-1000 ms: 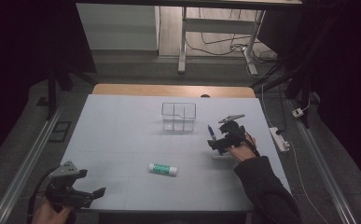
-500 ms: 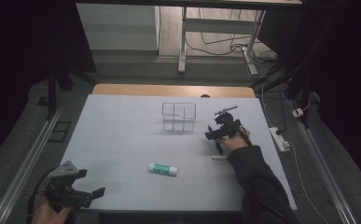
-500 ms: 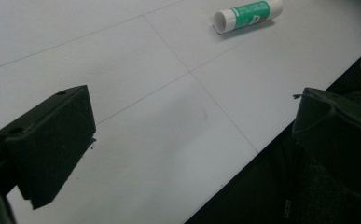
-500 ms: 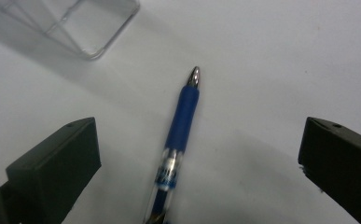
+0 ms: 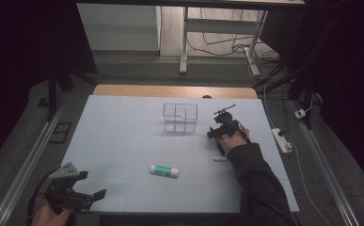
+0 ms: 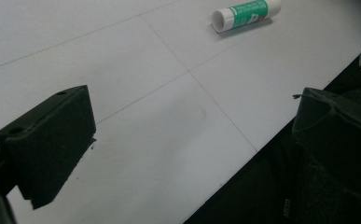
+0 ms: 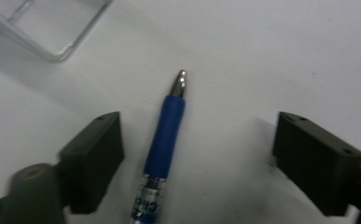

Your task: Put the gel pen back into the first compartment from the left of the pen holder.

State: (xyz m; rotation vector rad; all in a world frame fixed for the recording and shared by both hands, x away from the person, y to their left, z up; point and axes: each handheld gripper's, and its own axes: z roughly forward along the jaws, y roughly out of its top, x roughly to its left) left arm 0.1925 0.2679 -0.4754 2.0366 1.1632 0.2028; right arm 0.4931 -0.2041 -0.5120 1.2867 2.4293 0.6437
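A blue pen (image 7: 164,140) with a metal tip lies on the white table between the jaws of my right gripper (image 7: 201,140). Those jaws have just been closing but stand apart from the pen on both sides. In the high view my right gripper (image 5: 213,133) is low over the table, just right of a clear plastic box (image 5: 180,117), and the pen's pale rear end (image 5: 220,159) pokes out beside the sleeve. My left gripper (image 5: 94,197) rests open at the table's near left corner, holding nothing (image 6: 192,126). A green and white glue stick (image 5: 164,171) (image 6: 246,14) lies in the middle.
The white table mat (image 5: 123,141) has a wooden strip (image 5: 170,91) along its far edge. A power strip (image 5: 281,140) lies on the floor to the right. Metal rails (image 5: 24,165) run along both sides. The near table edge drops off by my left gripper (image 6: 262,154).
My right gripper has moved away from the person toward the clear box and sunk over the pen, its jaws narrower. The left gripper has stayed put.
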